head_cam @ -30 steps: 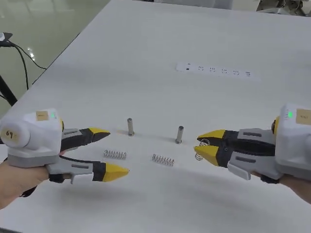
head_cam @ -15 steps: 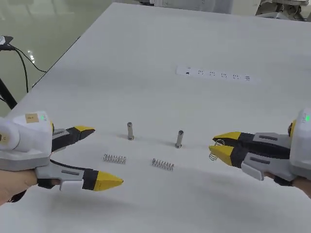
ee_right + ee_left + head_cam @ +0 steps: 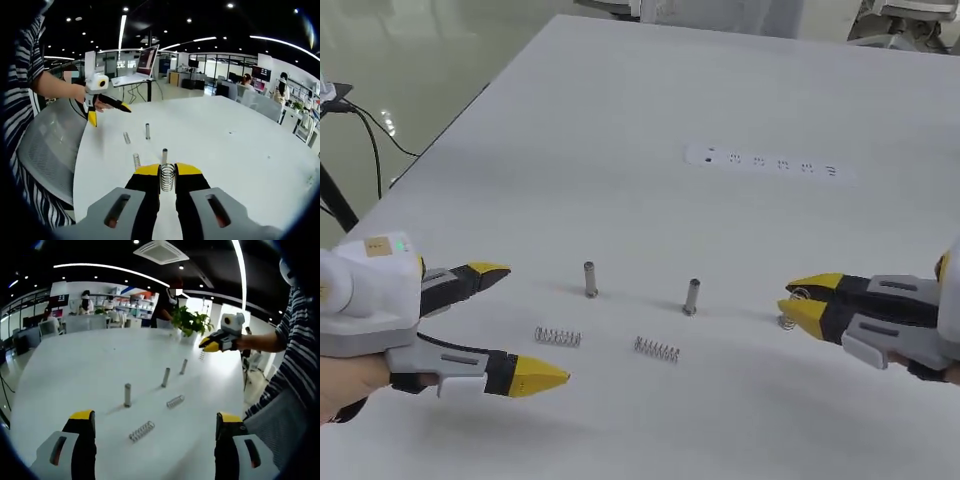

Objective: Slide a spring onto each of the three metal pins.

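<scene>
- In the head view, a big white table holds two short grey metal pins. Both pins stand straight up, a little apart.
- Two small silver wire springs lie flat on the table, just in front of the pins.
- One long white power strip lies farther back.
- The left gripper, black with yellow tips, hangs on the left. Its two jaws are spread wide and hold nothing.
- The right gripper is on the right. Its jaws are pinched on one more spring, to the right of the pins.
- In the left gripper view, I count three pins standing in a row.
- Two springs lie beside them.
- The left gripper gapes wide at the bottom.
- The right gripper holds its spring up just past the last pin.
- In the right gripper view, the right gripper squeezes one spring upright between its tips.
- Two pins stand ahead, and two springs lie near them.
- The left gripper is far back, with its jaws apart.
</scene>
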